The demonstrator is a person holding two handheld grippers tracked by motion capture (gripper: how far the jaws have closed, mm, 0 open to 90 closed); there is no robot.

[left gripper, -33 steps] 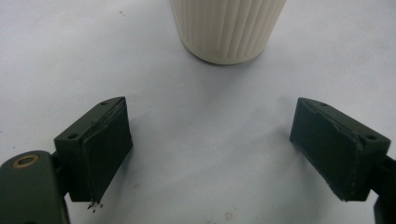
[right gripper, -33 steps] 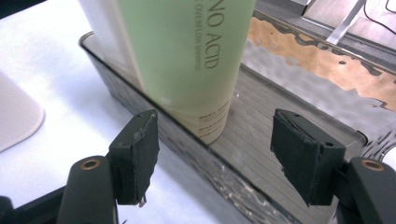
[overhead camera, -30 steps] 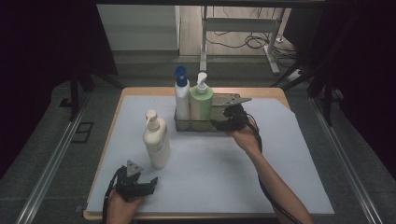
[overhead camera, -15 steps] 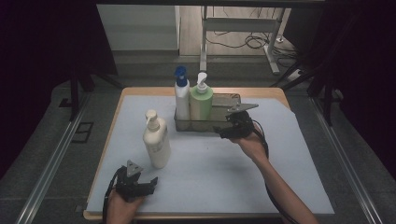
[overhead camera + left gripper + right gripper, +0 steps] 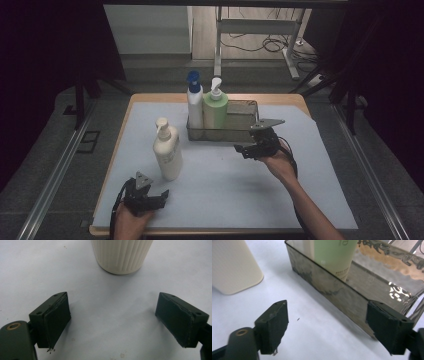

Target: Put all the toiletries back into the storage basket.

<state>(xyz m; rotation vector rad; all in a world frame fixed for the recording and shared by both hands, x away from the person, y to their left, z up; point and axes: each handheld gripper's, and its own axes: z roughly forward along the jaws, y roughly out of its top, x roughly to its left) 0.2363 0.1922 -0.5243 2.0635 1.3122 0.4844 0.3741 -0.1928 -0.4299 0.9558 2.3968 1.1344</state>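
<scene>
- Hovering just in front of the metal basket (image 5: 245,134), the right claw (image 5: 245,149) has its jaws spread wide with nothing between them; they have just been opening.
- In the right gripper view, the basket's near wall (image 5: 342,297) runs slantwise ahead of the right claw (image 5: 327,332), and the right-hand jaw stands close against that wall near its corner; whether it touches cannot be told.
- Inside the basket, beyond the right claw and to its left in the high view, stand a green pump bottle (image 5: 215,107) and, beside it, a white bottle with a blue cap (image 5: 194,100).
- The green bottle's base (image 5: 335,257) rests on the basket floor straight ahead of the right claw.
- The left claw (image 5: 159,196) rests low on the white sheet (image 5: 225,190) covering the tabletop (image 5: 160,98), jaws wide and empty.
- A cream pump bottle (image 5: 167,150) stands upright on the sheet just ahead of the left claw (image 5: 112,325), apart from it; its ribbed base (image 5: 122,255) lies centred between the two jaws but beyond them.
- From the right claw, the cream bottle (image 5: 232,265) lies off to the left, well apart.
</scene>
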